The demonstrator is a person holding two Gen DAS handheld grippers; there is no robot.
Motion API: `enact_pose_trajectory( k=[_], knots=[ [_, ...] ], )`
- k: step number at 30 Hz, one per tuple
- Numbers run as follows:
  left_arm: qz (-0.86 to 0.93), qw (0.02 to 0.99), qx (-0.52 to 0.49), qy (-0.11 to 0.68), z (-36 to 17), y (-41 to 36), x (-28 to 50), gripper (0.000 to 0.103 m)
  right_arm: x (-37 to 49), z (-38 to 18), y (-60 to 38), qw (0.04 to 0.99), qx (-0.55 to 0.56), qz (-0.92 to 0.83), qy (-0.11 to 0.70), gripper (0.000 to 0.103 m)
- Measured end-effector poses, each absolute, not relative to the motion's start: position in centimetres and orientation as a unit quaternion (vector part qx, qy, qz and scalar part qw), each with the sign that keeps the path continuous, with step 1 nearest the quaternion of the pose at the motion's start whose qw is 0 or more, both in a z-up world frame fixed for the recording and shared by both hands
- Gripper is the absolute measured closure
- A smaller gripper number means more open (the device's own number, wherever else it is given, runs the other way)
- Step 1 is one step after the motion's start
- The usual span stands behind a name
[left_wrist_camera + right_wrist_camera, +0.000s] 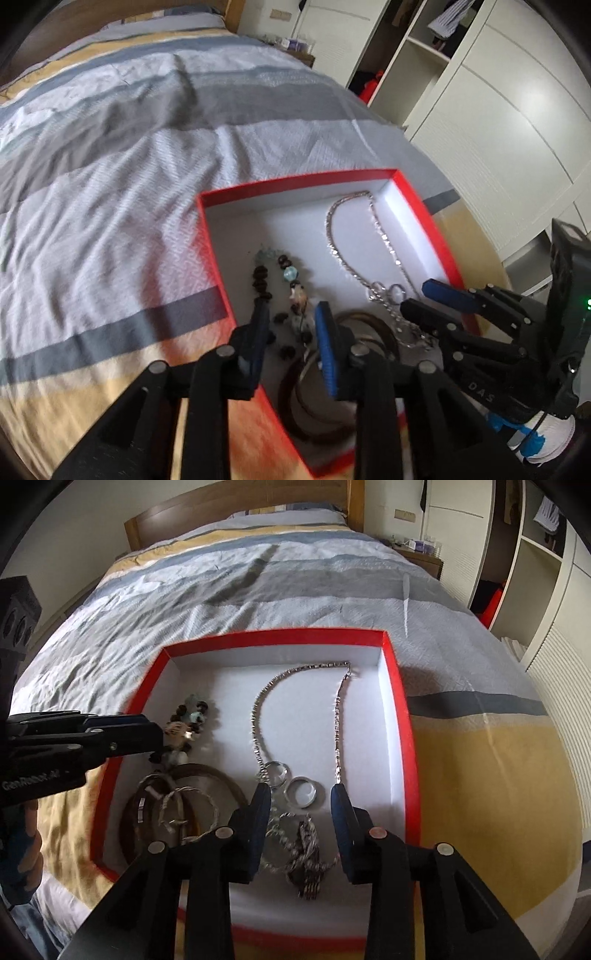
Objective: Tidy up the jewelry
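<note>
A red box [400,716] with a white inside lies on the bed and holds the jewelry. In it are a silver chain necklace [258,716], two silver rings [303,793], a beaded bracelet [184,723], brown bangles [162,812] and a dark tangled piece [306,864]. My right gripper [301,801] is open, its fingers either side of the rings and low over the box. My left gripper [291,321] is open over the beaded bracelet [288,280]. It shows in the right wrist view [151,734] at the box's left wall. The right gripper [424,295] shows near the chain's clasp.
The box [436,229] sits near the foot of a striped grey, white and yellow bedspread [258,590]. A wooden headboard [236,506] is at the far end. White wardrobes [498,129] with open shelves stand to the right. A bedside table [421,552] holds small items.
</note>
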State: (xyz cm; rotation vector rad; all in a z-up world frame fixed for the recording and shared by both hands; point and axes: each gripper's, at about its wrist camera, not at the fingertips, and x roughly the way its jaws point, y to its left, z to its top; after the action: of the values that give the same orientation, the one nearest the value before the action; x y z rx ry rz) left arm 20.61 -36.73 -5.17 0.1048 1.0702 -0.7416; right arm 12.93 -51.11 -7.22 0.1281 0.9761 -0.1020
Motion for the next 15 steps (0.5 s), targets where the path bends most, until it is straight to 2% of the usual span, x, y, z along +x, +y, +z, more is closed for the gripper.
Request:
enact_pose_trajectory(
  k=[11, 15],
  knots=[
    [-0.305, 0.827, 0.04, 0.47, -0.5, -29.3, 13.6, 0.072, 7.2, -3.2, -45.3, 0.891, 0.06, -0.038, 0.449, 0.062],
    [-0.287, 0.838, 0.04, 0.462, 0.3, -26.0, 10.9, 0.065, 4.9, -2.0, -42.8, 0.895, 0.059, -0.035, 0.442, 0.061]
  ],
)
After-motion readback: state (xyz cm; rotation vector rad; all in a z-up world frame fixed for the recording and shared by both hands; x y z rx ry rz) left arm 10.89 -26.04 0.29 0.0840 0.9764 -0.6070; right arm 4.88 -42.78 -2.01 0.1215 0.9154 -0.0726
